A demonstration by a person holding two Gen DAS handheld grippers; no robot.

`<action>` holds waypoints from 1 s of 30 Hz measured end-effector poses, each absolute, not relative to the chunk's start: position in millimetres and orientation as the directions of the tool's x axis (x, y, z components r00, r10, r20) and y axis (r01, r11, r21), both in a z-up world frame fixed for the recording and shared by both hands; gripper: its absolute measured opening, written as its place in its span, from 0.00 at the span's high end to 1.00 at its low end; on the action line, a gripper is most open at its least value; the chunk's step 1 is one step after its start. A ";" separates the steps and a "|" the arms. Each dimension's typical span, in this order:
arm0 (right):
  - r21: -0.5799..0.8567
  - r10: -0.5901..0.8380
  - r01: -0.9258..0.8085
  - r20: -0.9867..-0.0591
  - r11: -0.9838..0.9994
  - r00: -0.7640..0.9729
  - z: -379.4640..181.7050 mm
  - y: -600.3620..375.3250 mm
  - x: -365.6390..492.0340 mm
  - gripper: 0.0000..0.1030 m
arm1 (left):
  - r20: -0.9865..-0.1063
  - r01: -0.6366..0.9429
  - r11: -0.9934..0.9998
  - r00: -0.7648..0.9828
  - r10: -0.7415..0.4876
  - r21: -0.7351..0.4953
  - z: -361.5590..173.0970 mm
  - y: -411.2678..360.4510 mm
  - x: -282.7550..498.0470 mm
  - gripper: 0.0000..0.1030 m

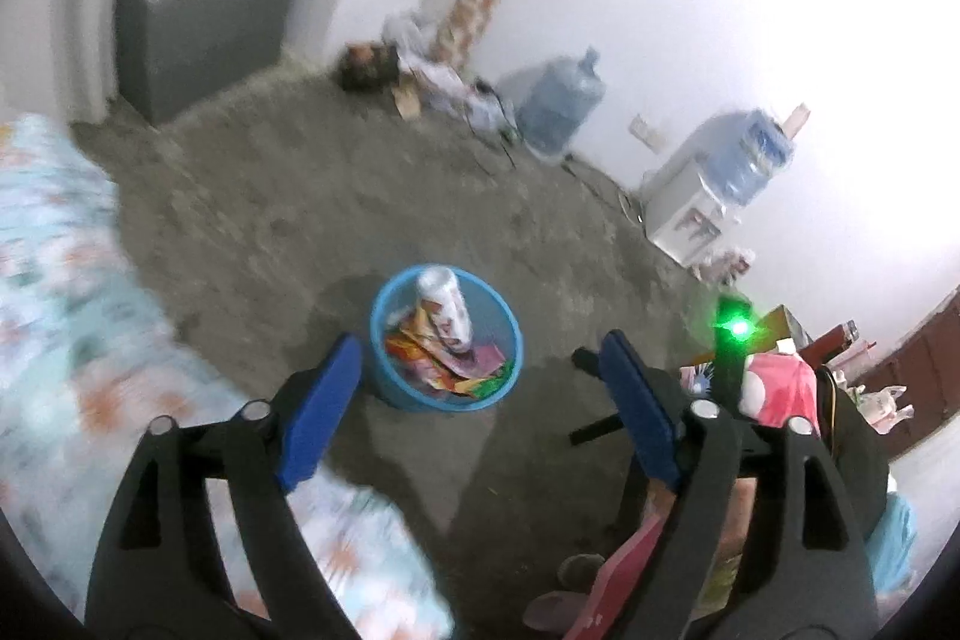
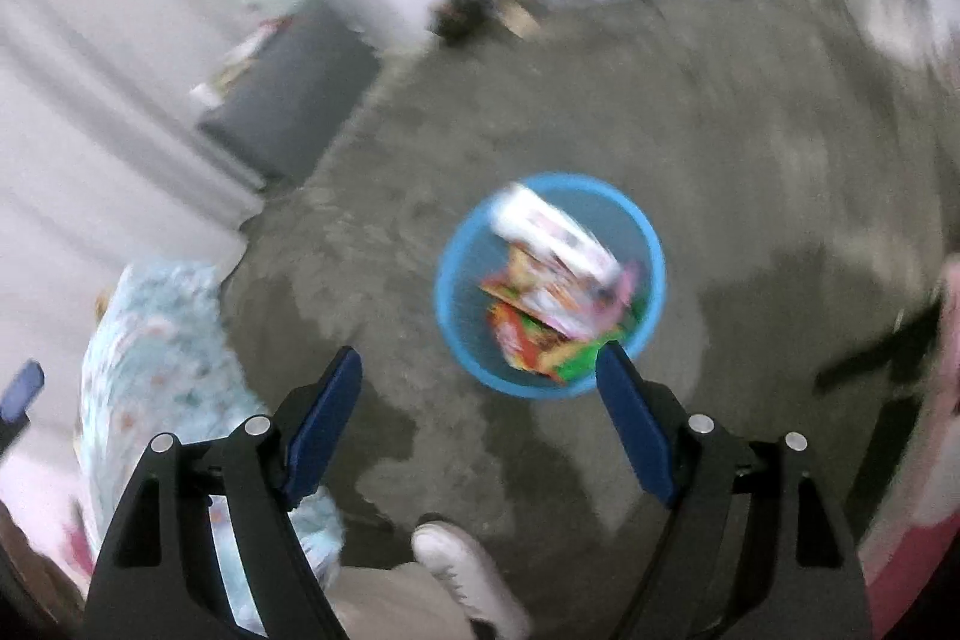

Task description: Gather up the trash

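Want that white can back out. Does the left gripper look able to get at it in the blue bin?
Probably yes: the left gripper is open and empty, and the white can lies uncovered atop the wrappers in the blue bin.

Bin [image 1: 393, 388] – blue plastic, smooth; wrappers [image 1: 444, 370] glossy; floor [image 1: 270, 220] – rough matt concrete; bedsheet [image 1: 54, 250] printed cloth.

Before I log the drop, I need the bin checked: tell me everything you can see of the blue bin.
The blue bin is a small round bucket, plastic by its look, standing upright on the bare grey floor. It holds colourful wrappers and a white can leaning on its far wall. Nothing outside touches it.
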State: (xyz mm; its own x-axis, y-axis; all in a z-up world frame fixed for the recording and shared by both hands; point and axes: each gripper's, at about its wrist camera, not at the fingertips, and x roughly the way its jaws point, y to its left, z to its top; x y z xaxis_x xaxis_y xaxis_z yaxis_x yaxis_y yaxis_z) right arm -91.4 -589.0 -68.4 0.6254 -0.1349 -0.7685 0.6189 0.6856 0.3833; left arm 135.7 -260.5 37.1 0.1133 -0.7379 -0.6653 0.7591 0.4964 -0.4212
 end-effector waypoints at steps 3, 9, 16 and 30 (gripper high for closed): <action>0.313 -0.176 0.520 -0.702 0.795 0.690 -17.2 -536.2 -86.9 0.14 | -0.666 0.731 0.565 0.204 -0.717 -0.384 63.1 -199.8 115.3 0.18; 0.203 -0.244 0.424 -0.573 0.883 0.782 57.9 -437.9 -95.7 0.06 | -0.625 0.610 0.753 0.494 -0.605 -0.246 98.9 -83.1 66.6 0.09; 0.073 -0.262 0.344 -0.510 0.936 0.819 81.1 -351.5 -113.4 0.06 | -0.567 0.381 0.920 0.739 -0.363 -0.093 81.7 -3.0 21.0 0.09; -0.059 -0.217 0.247 -0.696 0.967 0.685 18.5 -280.6 -110.3 0.06 | -0.717 0.161 0.982 0.674 -0.179 -0.094 28.2 21.8 10.4 0.09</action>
State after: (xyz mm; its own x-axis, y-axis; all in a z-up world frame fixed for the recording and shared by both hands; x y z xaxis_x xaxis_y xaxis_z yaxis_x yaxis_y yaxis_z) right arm -110.3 -280.6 18.5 0.6849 -0.2173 -0.6955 0.2470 0.9672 -0.0591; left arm 10.4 21.8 28.2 0.6738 -0.1791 -0.7168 0.1615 0.9824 -0.0937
